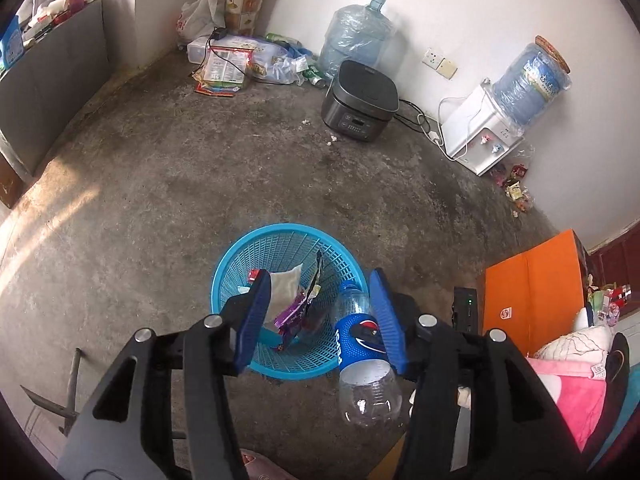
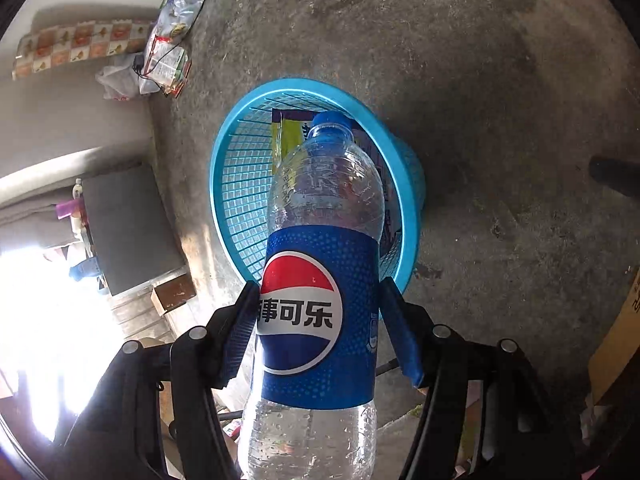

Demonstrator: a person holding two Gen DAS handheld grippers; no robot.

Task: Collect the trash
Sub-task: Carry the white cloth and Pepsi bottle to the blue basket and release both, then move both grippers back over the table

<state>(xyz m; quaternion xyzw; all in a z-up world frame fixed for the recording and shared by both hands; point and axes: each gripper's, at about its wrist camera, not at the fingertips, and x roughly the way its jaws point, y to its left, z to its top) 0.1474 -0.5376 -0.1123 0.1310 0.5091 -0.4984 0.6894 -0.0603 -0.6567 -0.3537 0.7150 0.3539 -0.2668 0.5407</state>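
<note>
Now my left jaws [image 1: 320, 316] hang spread above the blue basket [image 1: 240, 256], their blue pads apart with nothing pinched between them. The basket stands on the concrete floor [image 1: 160, 184], and through the gap I look straight down into it: a white wrapper [image 1: 284, 288] and a purple snack packet [image 1: 294, 314] lie inside against the mesh wall. My right jaws [image 2: 320, 320] pinch a Pepsi bottle [image 2: 320, 312] across its blue label, one pad on each side of it. The bottle is clear and looks empty, with droplets on the inside, and its blue cap [image 2: 332, 119] points forward and down over the basket's [image 2: 224, 152] mouth. From my right camera the cap end sits above the rim's far half, with a yellow-green packet [image 2: 286, 140] showing inside beside it. From my left camera the same bottle [image 1: 364, 344] comes in just beside my right-hand pad, cap over the basket's rim, base towards me. Farther off, a dark rice cooker [image 1: 360, 98] sits on the floor near the wall, a big water jug [image 1: 356, 36] stands behind it, and a white dispenser [image 1: 484, 128] carries another jug. Loose packets and bags [image 1: 236, 60] lie heaped in the corner. An orange box [image 1: 532, 292] stands well to the right of the basket.
</note>
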